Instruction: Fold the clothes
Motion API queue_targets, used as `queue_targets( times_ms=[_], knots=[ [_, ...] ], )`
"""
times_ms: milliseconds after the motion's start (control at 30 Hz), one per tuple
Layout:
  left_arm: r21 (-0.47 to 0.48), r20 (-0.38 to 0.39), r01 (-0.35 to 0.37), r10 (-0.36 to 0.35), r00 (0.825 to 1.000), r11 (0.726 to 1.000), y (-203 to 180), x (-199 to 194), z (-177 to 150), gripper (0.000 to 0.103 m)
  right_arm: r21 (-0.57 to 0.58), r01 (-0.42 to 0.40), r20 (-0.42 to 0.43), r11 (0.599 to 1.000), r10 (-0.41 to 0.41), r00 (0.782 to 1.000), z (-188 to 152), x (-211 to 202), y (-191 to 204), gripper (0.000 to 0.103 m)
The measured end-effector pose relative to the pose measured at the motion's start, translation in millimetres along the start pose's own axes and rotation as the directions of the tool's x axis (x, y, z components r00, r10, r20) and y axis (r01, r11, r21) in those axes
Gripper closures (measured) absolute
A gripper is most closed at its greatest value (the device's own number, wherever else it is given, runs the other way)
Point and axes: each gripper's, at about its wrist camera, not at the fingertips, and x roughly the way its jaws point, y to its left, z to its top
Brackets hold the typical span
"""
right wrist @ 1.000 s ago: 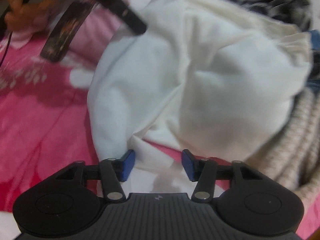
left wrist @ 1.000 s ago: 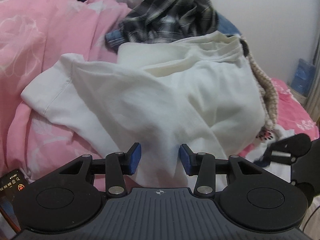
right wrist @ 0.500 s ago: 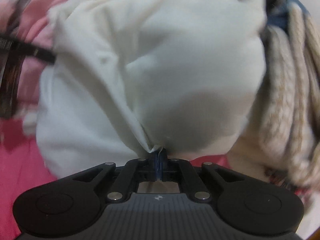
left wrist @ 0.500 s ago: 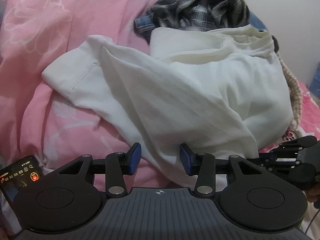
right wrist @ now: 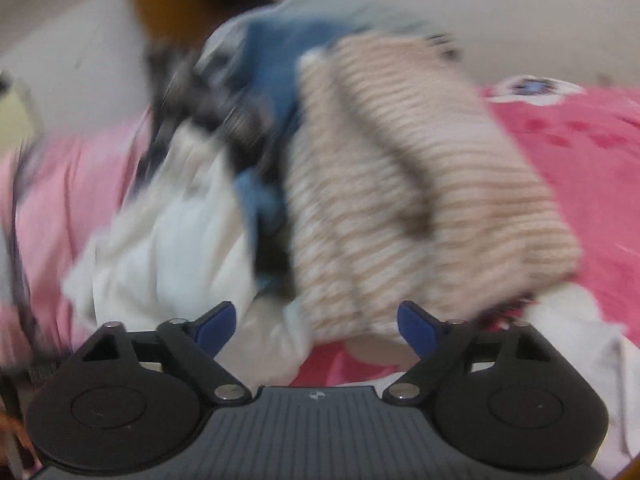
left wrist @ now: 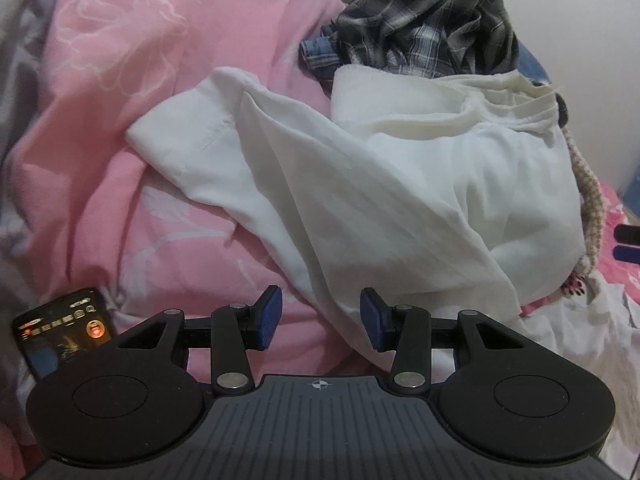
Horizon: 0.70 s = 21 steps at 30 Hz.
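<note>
A white garment (left wrist: 380,184) lies spread over a pile of clothes on a pink bed cover (left wrist: 100,128). Its lower edge hangs down between the blue pads of my left gripper (left wrist: 318,316), which is open and not closed on it. My right gripper (right wrist: 316,322) is open and empty; its view is blurred by motion. It faces a beige striped knit (right wrist: 420,200), with the white garment (right wrist: 168,248) to the left. The right gripper's fingertips (left wrist: 628,242) show at the right edge of the left wrist view.
A plaid shirt (left wrist: 432,28) and blue denim (left wrist: 316,50) sit at the back of the pile against a white wall. A phone (left wrist: 64,324) with a lit screen lies at the lower left. The darker pink sheet (right wrist: 580,148) lies to the right.
My right gripper closed on the white garment's edge, then let go, opened wide and swung right toward the knit. My left gripper stayed open and shifted left; the garment now lies more to the right.
</note>
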Motion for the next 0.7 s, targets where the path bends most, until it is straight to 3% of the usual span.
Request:
queue_targets(
  times_ms=[33, 133, 267, 333, 433, 467, 600, 700],
  knots=[
    [0.006, 0.001, 0.004, -0.004, 1.0, 1.0, 0, -4, -2, 0.06, 0.025, 0.01, -0.005, 1.0, -0.01, 1.0, -3, -4, -4, 0.037],
    [0.025, -0.004, 0.029, -0.029, 1.0, 0.999, -3, -12, -10, 0.06, 0.006, 0.089, -0.079, 0.996, -0.088, 0.993, -20, -3, -9, 0.06],
    [0.093, -0.039, 0.14, -0.137, 0.99, 0.986, -23, -18, -26, 0.06, 0.011, 0.205, -0.162, 0.979, -0.2, 0.966, -51, 6, -18, 0.073],
    [0.112, -0.058, 0.203, -0.197, 0.979, 0.973, -36, -19, -33, 0.06, -0.013, 0.283, -0.172, 0.959, -0.281, 0.944, -68, 3, -24, 0.073],
    [0.14, -0.096, 0.283, -0.272, 0.958, 0.949, -59, -17, -42, 0.06, -0.02, 0.4, -0.224, 0.916, -0.394, 0.891, -91, -2, -39, 0.073],
    [0.153, -0.109, 0.307, -0.293, 0.95, 0.939, -66, -16, -44, 0.06, -0.013, 0.409, -0.234, 0.912, -0.401, 0.886, -95, -4, -43, 0.073],
    [0.212, -0.148, 0.371, -0.345, 0.927, 0.904, -91, -10, -52, 0.06, 0.003, 0.395, -0.195, 0.919, -0.387, 0.901, -87, -24, -44, 0.073],
    [0.217, -0.167, 0.384, -0.354, 0.92, 0.897, -101, -2, -57, 0.06, -0.018, 0.393, -0.137, 0.919, -0.392, 0.91, -69, -33, -39, 0.072]
  ],
)
